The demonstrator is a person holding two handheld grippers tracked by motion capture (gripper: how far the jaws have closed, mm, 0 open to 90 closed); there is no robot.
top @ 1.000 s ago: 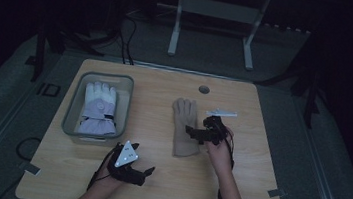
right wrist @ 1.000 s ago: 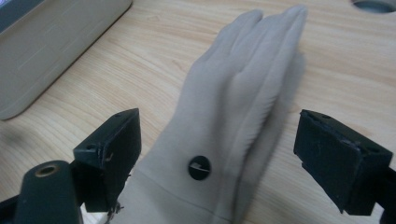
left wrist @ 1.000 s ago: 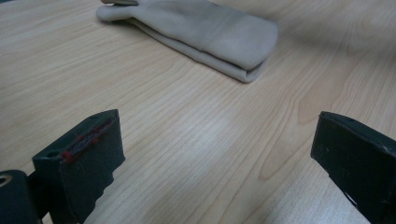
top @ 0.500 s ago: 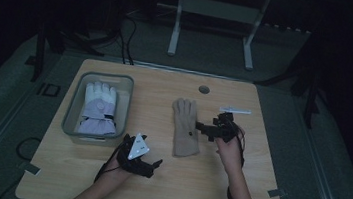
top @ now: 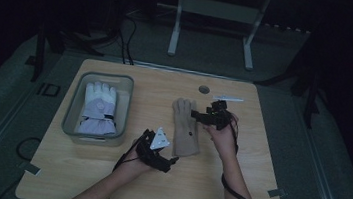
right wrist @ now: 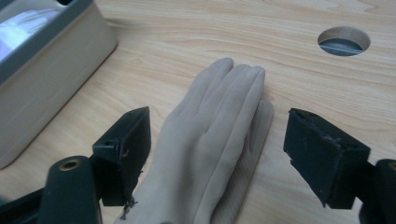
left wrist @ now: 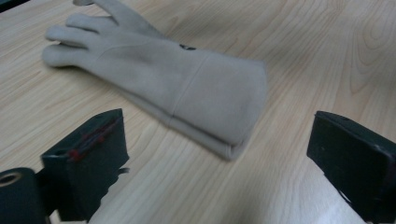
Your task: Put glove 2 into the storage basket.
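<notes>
No brand or readable writing shows on the tan glove (top: 184, 129); the left gripper view catches just a small dark mark (left wrist: 187, 47) on its back, too small to read. The glove lies flat on the wooden surface (top: 245, 183), just right of the grey bin (top: 72, 123), its long axis running away from the person: fingers toward the round hole (top: 204, 89) in the surface, cuff toward the person. The left gripper (top: 169, 163) sits just beside the cuff on the person's side, and its jaws, which have just been closing a little, stand wide apart with bare wood between them, holding nothing; its own view shows the doubled cuff edge just ahead of the jaws. The right gripper (top: 196, 115) is at the glove's right edge near the fingers, its jaws likewise having just closed a little but standing wide, one on each side of the glove's finger end without pressing it, so nothing is gripped. The right gripper view shows the fingers lying close together, with the hole beyond them. The high view adds a white glove (top: 96, 110) lying inside the bin, its fingers pointing the same way as the tan glove's, and a thin white strip (top: 228, 98) beyond the right gripper.
</notes>
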